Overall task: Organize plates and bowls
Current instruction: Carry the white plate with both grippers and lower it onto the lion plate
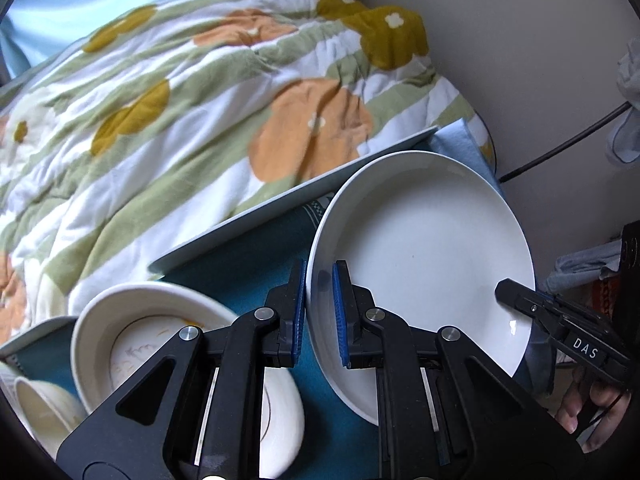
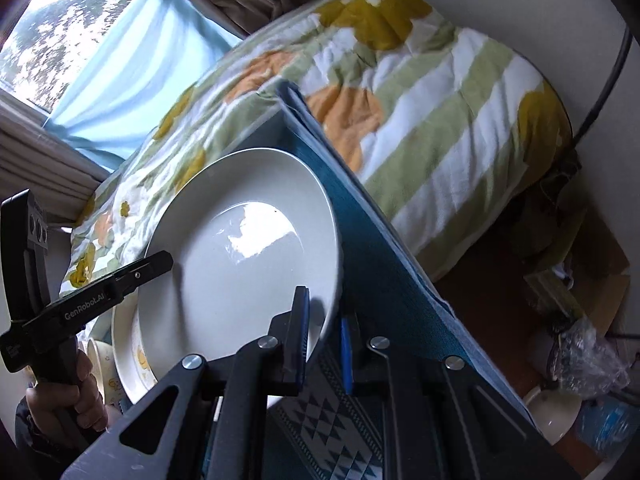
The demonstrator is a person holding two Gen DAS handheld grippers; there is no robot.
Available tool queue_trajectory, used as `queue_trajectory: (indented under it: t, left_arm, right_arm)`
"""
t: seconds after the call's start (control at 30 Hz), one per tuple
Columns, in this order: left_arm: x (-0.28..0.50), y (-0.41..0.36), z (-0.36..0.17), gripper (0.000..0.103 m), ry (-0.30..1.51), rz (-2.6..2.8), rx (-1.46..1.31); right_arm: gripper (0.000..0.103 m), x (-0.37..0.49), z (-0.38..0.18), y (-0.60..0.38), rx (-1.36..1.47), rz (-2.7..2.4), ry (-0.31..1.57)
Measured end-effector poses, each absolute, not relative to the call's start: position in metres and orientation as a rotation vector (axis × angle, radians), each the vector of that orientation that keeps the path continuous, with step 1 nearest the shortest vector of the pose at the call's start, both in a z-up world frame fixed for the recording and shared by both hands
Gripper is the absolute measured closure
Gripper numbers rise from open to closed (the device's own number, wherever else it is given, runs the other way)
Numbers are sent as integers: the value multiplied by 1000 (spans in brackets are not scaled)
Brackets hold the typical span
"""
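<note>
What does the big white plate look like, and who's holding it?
The big white plate is plain, glossy and round, with a shallow well and a raised rim; it looks ceramic. It is tilted up off the teal cloth. The left gripper pinches one edge and the right gripper pinches the opposite edge. It looks clean and holds nothing.

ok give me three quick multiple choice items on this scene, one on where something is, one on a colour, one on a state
1. Where is the patterned bowl?
A. left of the white plate
B. on the quilt
C. on the plate

2. What colour is the table cloth?
A. red
B. teal blue
C. yellow

3. The white plate is:
A. flat on the table
B. broken
C. held tilted by both grippers

A: it sits left of the plate.
B: teal cloth shows under the plate.
C: left gripper and right gripper each have jaws on its rim.
</note>
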State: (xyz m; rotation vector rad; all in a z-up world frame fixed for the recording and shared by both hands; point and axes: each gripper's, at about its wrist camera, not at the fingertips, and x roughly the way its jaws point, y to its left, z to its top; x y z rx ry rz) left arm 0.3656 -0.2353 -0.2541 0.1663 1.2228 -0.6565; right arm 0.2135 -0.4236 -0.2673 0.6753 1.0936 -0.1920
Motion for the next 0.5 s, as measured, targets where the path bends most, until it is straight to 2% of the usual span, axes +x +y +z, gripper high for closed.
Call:
queue_trajectory:
  t: [0.3, 0.5]
  left_arm:
    - [311, -159, -175, 92, 1079, -581, 84]
    - [255, -86, -150, 92, 1035, -496, 28]
  right_arm:
    - [90, 195, -197, -375, 569, -73, 1059]
    - [90, 167, -171, -316, 498, 23, 1052]
